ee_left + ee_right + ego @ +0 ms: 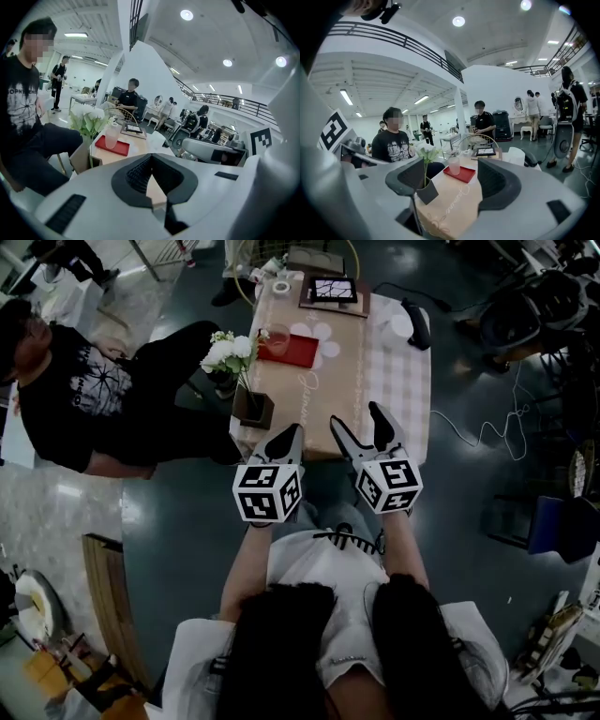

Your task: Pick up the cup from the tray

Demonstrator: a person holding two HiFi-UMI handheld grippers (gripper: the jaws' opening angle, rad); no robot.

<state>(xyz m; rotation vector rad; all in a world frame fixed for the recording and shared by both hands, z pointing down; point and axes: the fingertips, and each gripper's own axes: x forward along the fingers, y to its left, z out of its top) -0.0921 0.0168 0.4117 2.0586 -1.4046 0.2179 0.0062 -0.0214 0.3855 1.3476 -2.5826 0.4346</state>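
Two hand-held claws hover just short of the near edge of a long table point(398, 381) laid with brown paper and a checked cloth. The left gripper point(293, 430) point(151, 157) has its black ribbed jaws drawn together at the tips, with nothing between them. The right gripper point(356, 418) point(452, 169) stands with its jaws wide apart and empty, the tabletop showing through the gap. A clear plastic cup point(277, 337) point(111, 136) point(453, 165) stands upright on a red rectangular tray point(300, 353) point(119, 148) point(465, 176) by the table's left edge, toward the far end and well apart from both grippers. White flowers point(230, 352) in a dark square vase point(253, 407) occupy the near left corner. A seated person in a black printed T-shirt point(70, 395) sits beside the left edge.
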